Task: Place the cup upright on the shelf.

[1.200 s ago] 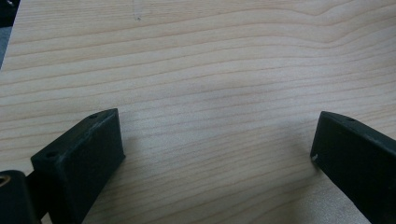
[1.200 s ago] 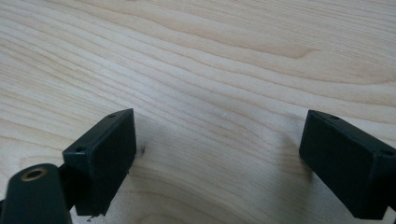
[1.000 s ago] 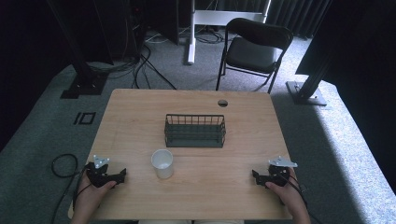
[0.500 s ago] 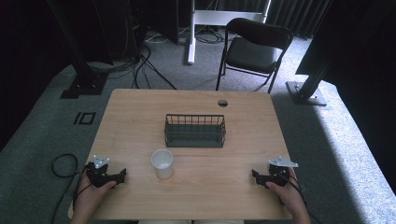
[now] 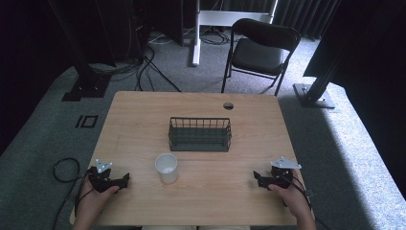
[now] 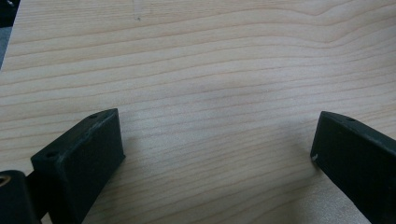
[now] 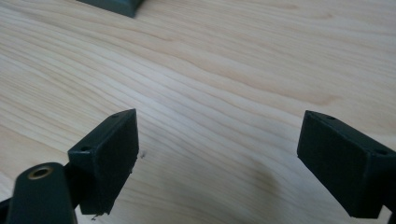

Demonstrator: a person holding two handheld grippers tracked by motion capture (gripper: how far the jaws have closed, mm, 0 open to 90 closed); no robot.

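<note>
One white paper cup (image 5: 166, 167) is standing upright on the wooden table (image 5: 143, 115), just in front of the empty wire basket (image 5: 199, 134); likely light and crushable, best pinched gently at its rim. The left gripper (image 5: 125, 178) and right gripper (image 5: 257, 178) are resting spread wide, holding nothing.

Black folding chair (image 5: 263, 50), grey carpet (image 5: 335, 139)

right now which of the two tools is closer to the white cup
The left tool. It rests near the table's front left corner, a short gap from the white cup; the right tool sits much farther off.
</note>
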